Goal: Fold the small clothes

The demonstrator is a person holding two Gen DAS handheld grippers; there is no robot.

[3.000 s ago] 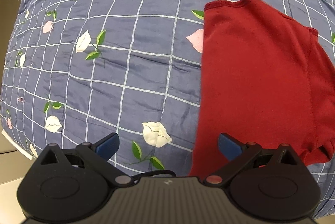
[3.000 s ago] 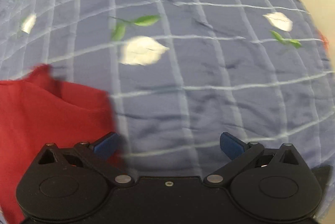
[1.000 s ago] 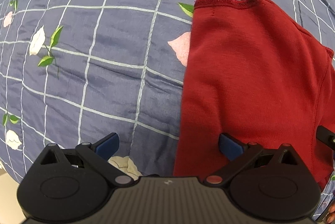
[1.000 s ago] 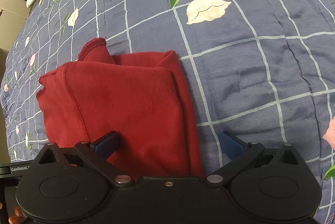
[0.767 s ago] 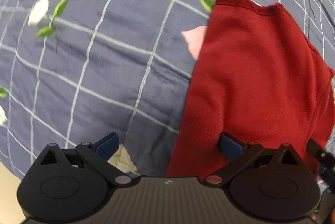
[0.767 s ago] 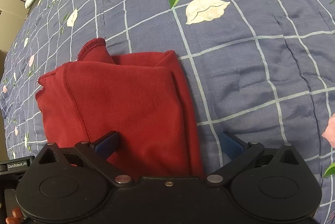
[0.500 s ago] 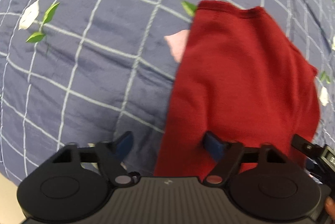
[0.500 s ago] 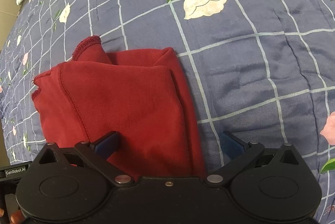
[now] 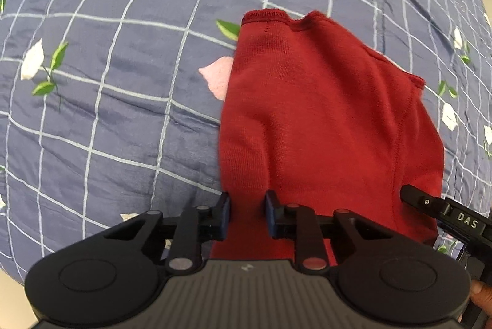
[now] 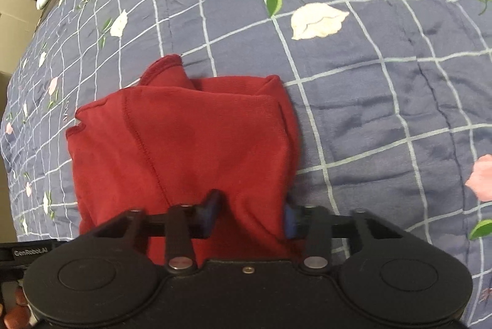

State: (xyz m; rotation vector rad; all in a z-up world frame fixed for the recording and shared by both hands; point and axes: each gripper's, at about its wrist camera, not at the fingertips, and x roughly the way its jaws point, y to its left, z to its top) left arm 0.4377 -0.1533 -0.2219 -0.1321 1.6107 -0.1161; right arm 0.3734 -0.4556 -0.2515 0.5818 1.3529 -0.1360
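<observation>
Red garment (image 9: 323, 120) near edge hidden behind both gripper bodies; right jaws blurred.

The word "LOVE" is stitched on the blue checked quilt (image 9: 92, 83), seen upside down. "DAS" is printed in white on the right claw (image 9: 446, 213). "GenRobot.AI" is printed on the left claw (image 10: 27, 252).
</observation>
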